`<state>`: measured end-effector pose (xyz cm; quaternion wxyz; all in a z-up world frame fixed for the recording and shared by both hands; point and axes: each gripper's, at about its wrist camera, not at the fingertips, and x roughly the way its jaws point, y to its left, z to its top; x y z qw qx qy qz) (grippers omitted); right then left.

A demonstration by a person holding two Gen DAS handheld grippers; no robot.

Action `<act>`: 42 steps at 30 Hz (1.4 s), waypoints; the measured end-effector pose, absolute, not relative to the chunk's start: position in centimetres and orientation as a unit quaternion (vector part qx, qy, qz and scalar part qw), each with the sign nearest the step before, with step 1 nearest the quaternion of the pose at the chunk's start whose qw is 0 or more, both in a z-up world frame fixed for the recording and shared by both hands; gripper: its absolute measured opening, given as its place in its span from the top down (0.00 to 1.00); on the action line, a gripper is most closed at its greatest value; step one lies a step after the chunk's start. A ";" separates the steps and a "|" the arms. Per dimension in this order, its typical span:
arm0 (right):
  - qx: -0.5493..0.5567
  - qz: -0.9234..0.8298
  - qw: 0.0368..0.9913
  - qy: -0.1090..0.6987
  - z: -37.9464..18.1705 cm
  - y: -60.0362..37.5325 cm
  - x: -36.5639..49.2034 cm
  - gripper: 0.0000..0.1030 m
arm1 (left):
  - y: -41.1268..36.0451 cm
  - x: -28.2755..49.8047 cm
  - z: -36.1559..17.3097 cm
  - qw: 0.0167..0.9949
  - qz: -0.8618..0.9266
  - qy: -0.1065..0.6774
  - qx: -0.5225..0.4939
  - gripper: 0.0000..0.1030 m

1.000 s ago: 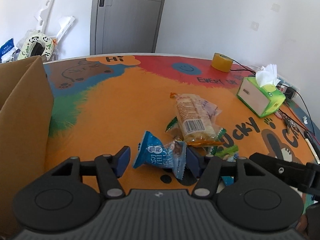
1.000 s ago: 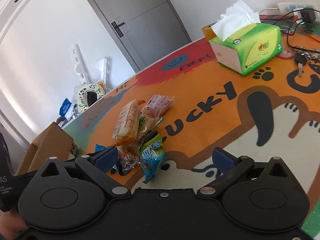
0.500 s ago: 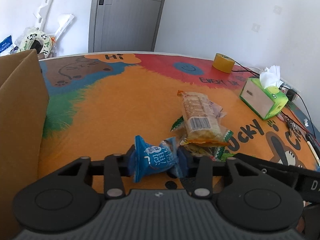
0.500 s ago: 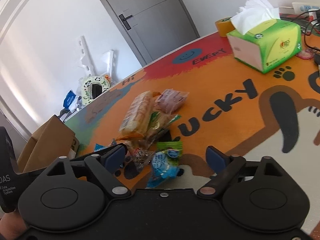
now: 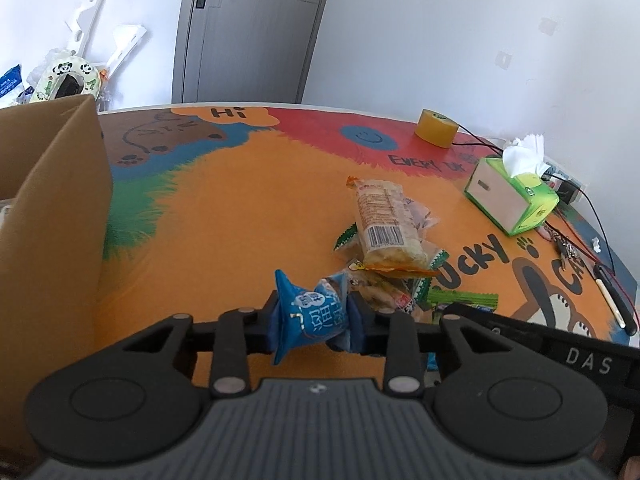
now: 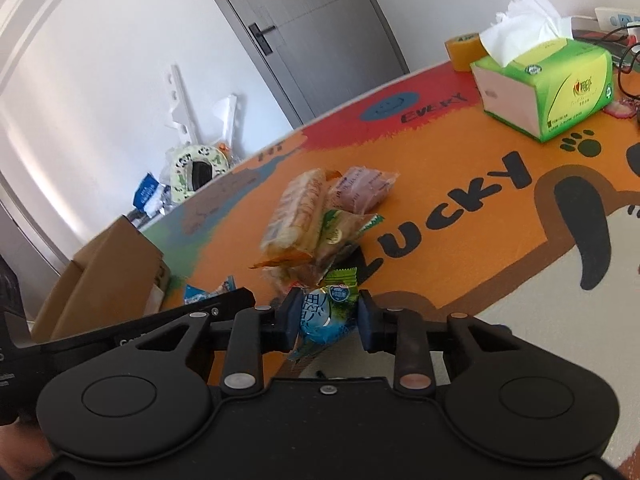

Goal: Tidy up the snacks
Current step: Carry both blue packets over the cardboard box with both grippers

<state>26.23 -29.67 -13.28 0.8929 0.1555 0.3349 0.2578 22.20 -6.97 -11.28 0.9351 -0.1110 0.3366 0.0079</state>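
Observation:
My left gripper point(image 5: 313, 317) is shut on a blue snack packet point(image 5: 310, 312), held just above the orange mat. My right gripper point(image 6: 328, 317) is shut on a blue-and-green snack packet point(image 6: 326, 314) at the near end of the snack pile. The pile holds a long cracker pack point(image 5: 384, 224), which also shows in the right wrist view point(image 6: 298, 212), a pink packet point(image 6: 362, 190) and green-edged packets point(image 6: 340, 232). An open cardboard box point(image 5: 48, 216) stands at the left; it also shows in the right wrist view point(image 6: 108, 264).
A green tissue box point(image 5: 512, 196) and a roll of yellow tape point(image 5: 436, 128) sit at the far right. Cables, keys and a pen point(image 5: 612, 300) lie along the right edge. Beyond the table are a door and clutter on the floor.
Both grippers closed. The left one went from open around the blue packet to shut on it and lifted slightly. The right one moved to the green-blue packet and shut on it.

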 end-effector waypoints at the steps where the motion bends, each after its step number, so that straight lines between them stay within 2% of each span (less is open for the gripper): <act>1: 0.156 0.258 0.894 0.331 -13.1 -29.8 26.0 0.71 | -7.0 22.0 -11.1 0.936 0.007 0.335 -0.111 0.68; 42: 0.140 0.303 0.912 0.237 -6.0 -27.4 19.2 0.73 | -3.3 12.8 -3.8 0.964 0.024 0.235 -0.125 0.68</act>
